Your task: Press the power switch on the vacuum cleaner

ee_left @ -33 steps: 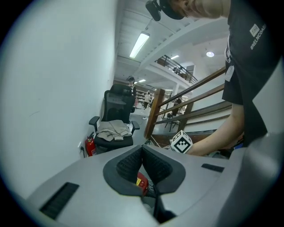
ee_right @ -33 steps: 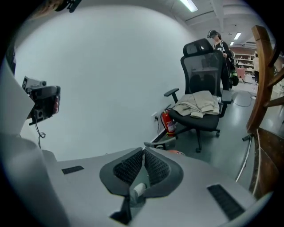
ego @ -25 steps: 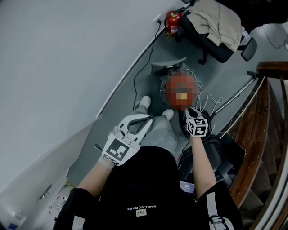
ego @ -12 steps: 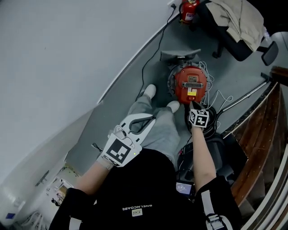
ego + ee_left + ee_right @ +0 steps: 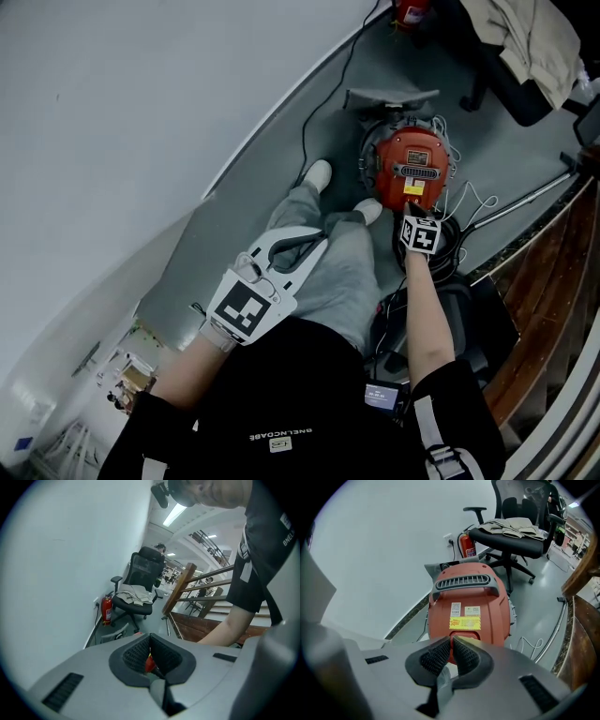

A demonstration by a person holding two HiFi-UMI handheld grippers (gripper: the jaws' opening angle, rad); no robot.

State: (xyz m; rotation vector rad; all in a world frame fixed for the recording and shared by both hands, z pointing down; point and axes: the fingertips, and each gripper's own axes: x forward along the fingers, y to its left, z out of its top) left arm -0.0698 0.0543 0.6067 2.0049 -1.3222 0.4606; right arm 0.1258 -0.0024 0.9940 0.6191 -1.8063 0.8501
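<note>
Your right gripper [image 5: 410, 212], in the head view, sits at the 6 o'clock edge of the red vacuum cleaner [image 5: 412, 164], tips aimed at its near end. Your left gripper [image 5: 314, 247] hangs over your thigh, at 8 o'clock of the machine and well apart from it. Count one vacuum cleaner, one fire extinguisher [image 5: 410, 11] at 12 o'clock, one office chair [image 5: 525, 66] at 1 o'clock, and two white shoes [image 5: 319, 173]

In the left gripper view, the jaws are pressed together on nothing; only a red sliver shows past them

In the right gripper view, the jaws are likewise closed and empty, just short of one raised red panel [image 5: 465, 637] under the single yellow label [image 5: 464, 622]. I judge that panel to be the power switch; contact can't be told. Use the closed tips as one blunt finger, push squarely on the panel's centre, and don't slide up toward the grey handle [image 5: 464, 584] at 12 o'clock
</note>
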